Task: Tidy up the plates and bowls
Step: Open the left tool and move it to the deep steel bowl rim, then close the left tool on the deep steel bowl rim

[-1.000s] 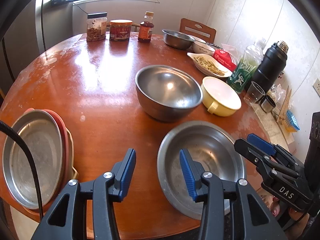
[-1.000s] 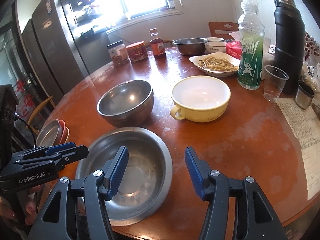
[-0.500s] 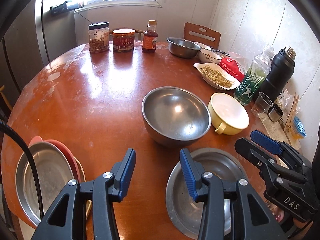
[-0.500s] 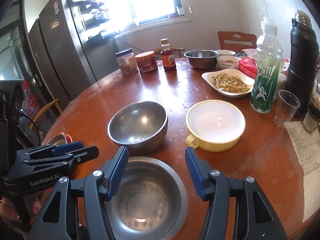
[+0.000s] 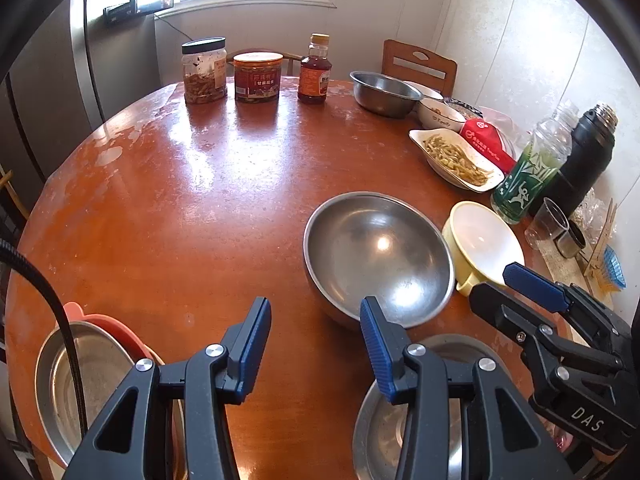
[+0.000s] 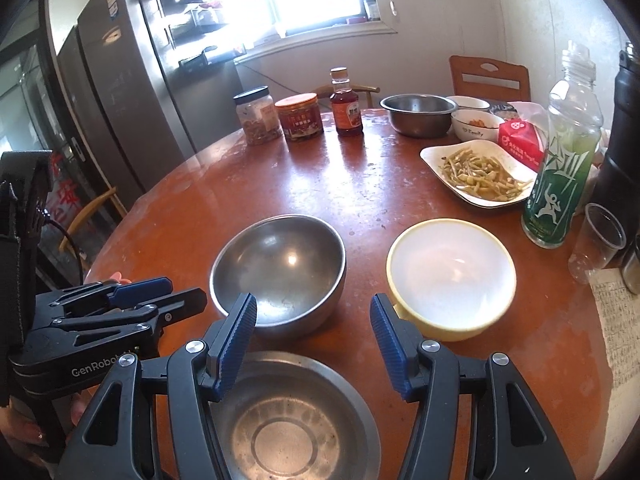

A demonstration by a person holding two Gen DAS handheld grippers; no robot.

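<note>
- Left gripper (image 5: 316, 344): jaws spread, nothing between them; it hangs above bare tabletop (image 5: 192, 216), between the plate stack and the steel plate.
- Right gripper (image 6: 314, 338): jaws spread and empty, poised over the near side of the tabletop with the steel plate beneath it.
- Steel plate (image 6: 280, 432): lies flat at the near edge, alone, untouched by either gripper.
- Steel bowl (image 6: 280, 268): upright and empty, just beyond the steel plate, close beside the yellow bowl (image 6: 450, 276), also upright and empty.
- Plate stack (image 5: 92, 364): a steel plate on top of red ones at the near left edge, well apart from the single plate.
- Further items: a second steel bowl (image 6: 418, 114), jars, bottles and a dish of food (image 6: 480, 176) at the far side; not in hand.
- Step in hand, as judged: between grasps, with both grippers free and ranged towards the two loose bowls.
- Next move, as judged: pinch one bowl by its rim, likely the yellow bowl with the right gripper or the steel bowl with the left gripper, and nest or group it. The steel rim looks slippery; a firm bite over the lip is called for.
- The single plate is not yet on the stack.
</note>
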